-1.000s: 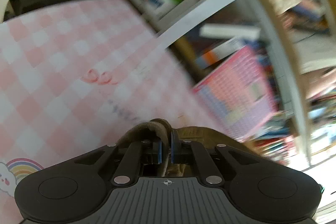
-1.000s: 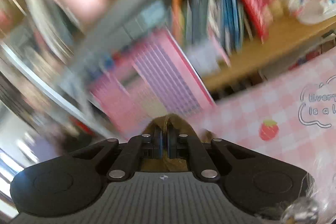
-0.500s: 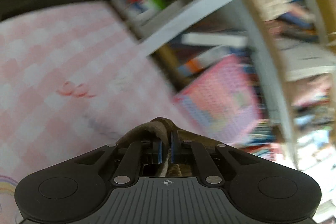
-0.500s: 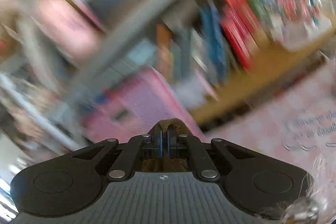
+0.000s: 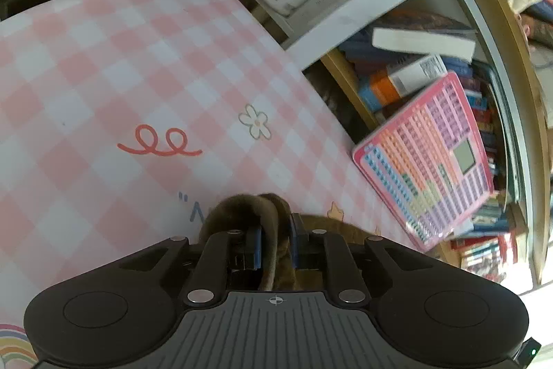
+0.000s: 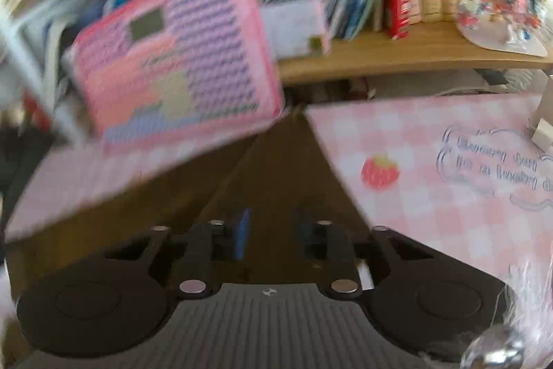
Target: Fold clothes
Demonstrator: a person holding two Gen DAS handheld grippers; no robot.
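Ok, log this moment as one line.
task: fold clothes | left gripper: jaws just opening, brown garment between | right gripper: jaws just opening, above garment on pink checked cloth

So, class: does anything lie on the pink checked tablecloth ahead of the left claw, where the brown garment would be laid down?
Nothing visible does. The brown garment sits between the left claw pads, whose jaws have just been opening, and the tablecloth ahead shows only printed doodles.
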